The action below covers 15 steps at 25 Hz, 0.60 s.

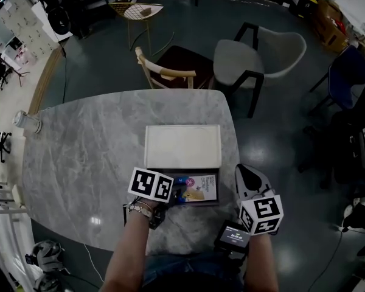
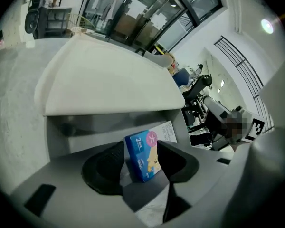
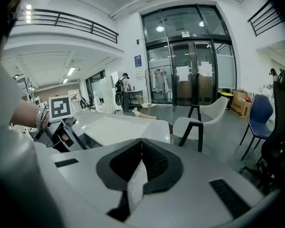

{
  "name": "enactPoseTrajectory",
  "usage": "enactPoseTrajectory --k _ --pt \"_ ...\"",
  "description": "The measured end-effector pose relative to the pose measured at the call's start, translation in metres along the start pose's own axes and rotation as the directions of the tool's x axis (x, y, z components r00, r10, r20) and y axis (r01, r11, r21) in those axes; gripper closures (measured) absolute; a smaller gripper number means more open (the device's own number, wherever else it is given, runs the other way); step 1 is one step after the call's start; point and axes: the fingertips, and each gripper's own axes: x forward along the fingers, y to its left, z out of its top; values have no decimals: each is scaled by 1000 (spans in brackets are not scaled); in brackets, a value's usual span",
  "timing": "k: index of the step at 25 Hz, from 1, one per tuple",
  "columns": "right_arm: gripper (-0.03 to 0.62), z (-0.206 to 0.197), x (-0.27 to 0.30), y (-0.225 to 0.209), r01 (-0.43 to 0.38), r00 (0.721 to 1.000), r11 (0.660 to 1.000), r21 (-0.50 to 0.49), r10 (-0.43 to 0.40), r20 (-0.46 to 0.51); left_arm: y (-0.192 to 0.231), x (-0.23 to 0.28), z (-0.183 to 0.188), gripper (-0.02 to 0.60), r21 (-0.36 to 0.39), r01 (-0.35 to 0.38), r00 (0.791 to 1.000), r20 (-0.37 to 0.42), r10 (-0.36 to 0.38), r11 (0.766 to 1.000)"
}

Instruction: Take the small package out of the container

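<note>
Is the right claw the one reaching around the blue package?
No, the blue package stands between the pads of the open left claw.

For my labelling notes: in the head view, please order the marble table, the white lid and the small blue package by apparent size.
Largest to smallest:
1. marble table
2. white lid
3. small blue package, clearly the smallest

My head camera looks steeply down on the table point(image 1: 79, 163); both gripper cameras sit low and close, sharing the white lid point(image 1: 182, 146).
</note>
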Motion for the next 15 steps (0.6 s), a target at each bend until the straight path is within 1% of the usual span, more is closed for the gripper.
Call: enactPoseTrajectory --k 2,3,6,9,12,13,15 --pt "569 -3 1 -4 2 1000 1000 8 -2 -5 -1 6 -4 339 -14 13 999 -52 -13 1000" --pt "569 -4 2 -6 3 1000 1000 11 -3 -7 -1 9 -5 339 -20 19 997 -70 -20 1000" --pt "569 -6 3 -10 7 1000 1000 21 -6 -13 -4 14 -6 337 -36 46 993 -105 -49 998" --pt "569 -7 6 -13 8 1000 999 37 -8 -11 -5 15 -6 337 -16 75 988 -133 -76 997" --pt "569 -5 10 -10 3 1000 999 44 -3 -2 -12 17 -8 337 56 111 982 -157 -101 992" --pt "569 -4 9 -9 0 1000 999 40 0 -1 -14 18 -9 328 87 112 981 -166 -97 990" --pt "569 -2 7 -8 1 1000 999 34 -1 3 -17 18 -11 322 160 96 979 -191 -65 982"
